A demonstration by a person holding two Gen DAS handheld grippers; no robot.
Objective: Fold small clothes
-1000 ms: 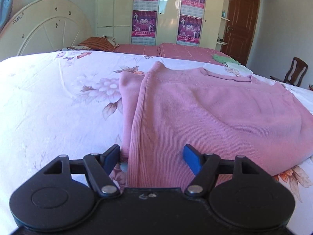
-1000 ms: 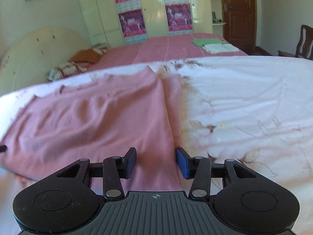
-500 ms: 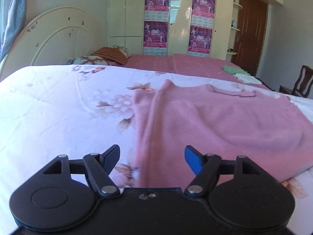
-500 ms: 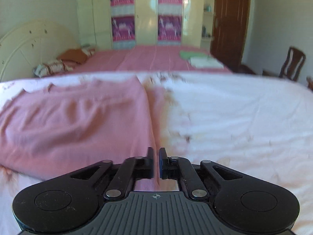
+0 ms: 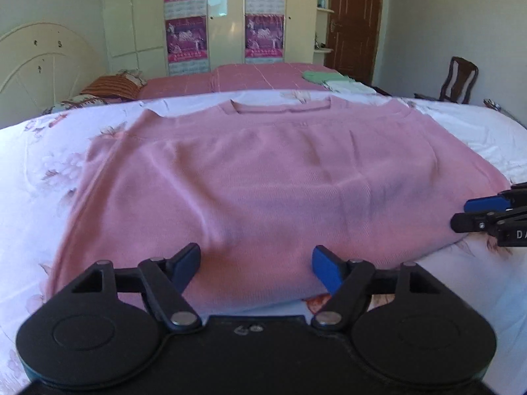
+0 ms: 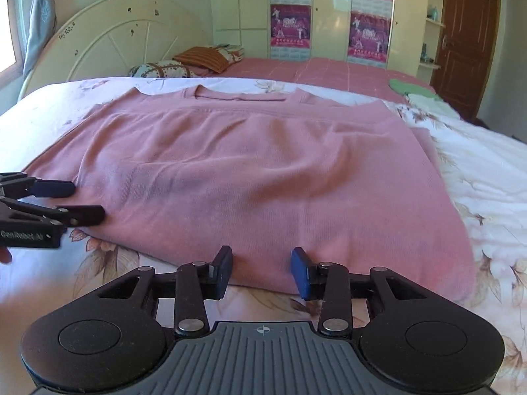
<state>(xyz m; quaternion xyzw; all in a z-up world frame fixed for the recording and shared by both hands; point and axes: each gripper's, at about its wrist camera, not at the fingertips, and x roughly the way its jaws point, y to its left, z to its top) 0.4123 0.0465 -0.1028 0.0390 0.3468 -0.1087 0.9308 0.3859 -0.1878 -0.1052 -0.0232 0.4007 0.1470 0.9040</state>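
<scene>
A pink sweater (image 5: 263, 171) lies flat on the floral bedsheet (image 5: 39, 181), collar at the far side and sleeves folded in. My left gripper (image 5: 257, 260) stands open over the near hem, with fabric between its blue pads untouched. It also shows at the left edge of the right wrist view as the left gripper (image 6: 79, 202), beside the sweater's left edge. My right gripper (image 6: 261, 260) is over the near hem of the sweater (image 6: 257, 164). Its jaws are opening and the pads do not press the cloth. From the left wrist view the right gripper (image 5: 477, 212) sits at the sweater's right edge.
Behind this bed is a second bed with a pink cover, pillows (image 6: 201, 57) and folded green and white clothes (image 5: 321, 75). A cream headboard (image 6: 115, 39) stands at the left. A wardrobe (image 5: 224, 16) with posters, a brown door (image 5: 355, 23) and a chair (image 5: 461, 79) line the far wall.
Both grippers have swung from the sweater's side edges toward the middle of its near hem. The right gripper shut half a second ago and has opened again. Each gripper now shows in the other's view.
</scene>
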